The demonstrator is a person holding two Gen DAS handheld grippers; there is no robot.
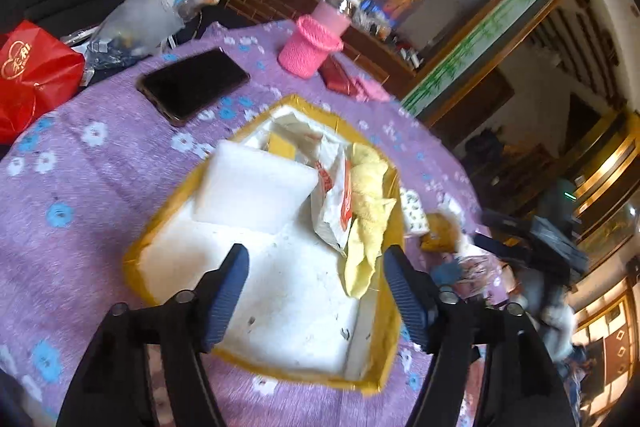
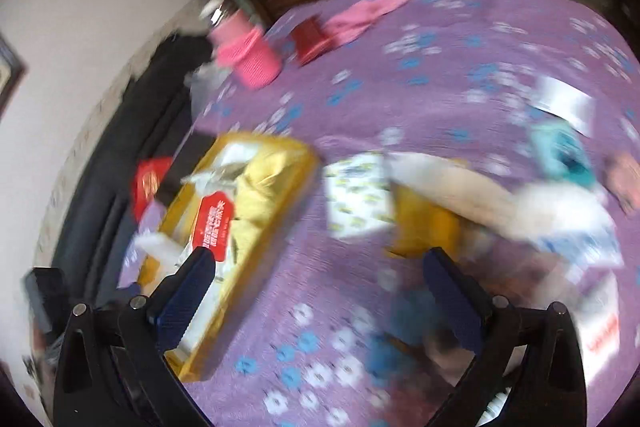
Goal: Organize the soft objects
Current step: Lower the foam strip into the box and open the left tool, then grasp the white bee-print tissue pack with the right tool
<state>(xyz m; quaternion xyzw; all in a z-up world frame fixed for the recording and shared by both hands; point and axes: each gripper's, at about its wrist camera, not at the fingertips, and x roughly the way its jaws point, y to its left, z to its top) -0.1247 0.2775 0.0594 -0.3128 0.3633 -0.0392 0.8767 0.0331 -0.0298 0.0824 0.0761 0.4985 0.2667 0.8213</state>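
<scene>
A gold-edged box with a white foam lining (image 1: 280, 311) lies on the purple flowered tablecloth (image 1: 100, 187). In it are a white foam pad (image 1: 256, 187), a white and red plastic bag (image 1: 336, 203) and a yellow cloth (image 1: 366, 219). My left gripper (image 1: 316, 267) is open and empty just above the box's near half. In the blurred right wrist view the box (image 2: 256, 195) is at the left. My right gripper (image 2: 316, 273) is open and empty above the cloth, between the box and a pile of soft things: a patterned white packet (image 2: 356, 199), a yellow piece (image 2: 424, 227), a cream cloth (image 2: 472, 195).
A black phone (image 1: 192, 85), a pink knitted cup holder (image 1: 310, 41), a dark red case (image 1: 336, 75) and a pink cloth (image 1: 372, 89) lie beyond the box. A red bag (image 1: 32, 75) and a clear plastic bag (image 1: 136, 19) are at the far left. A teal item (image 2: 564, 155) lies right.
</scene>
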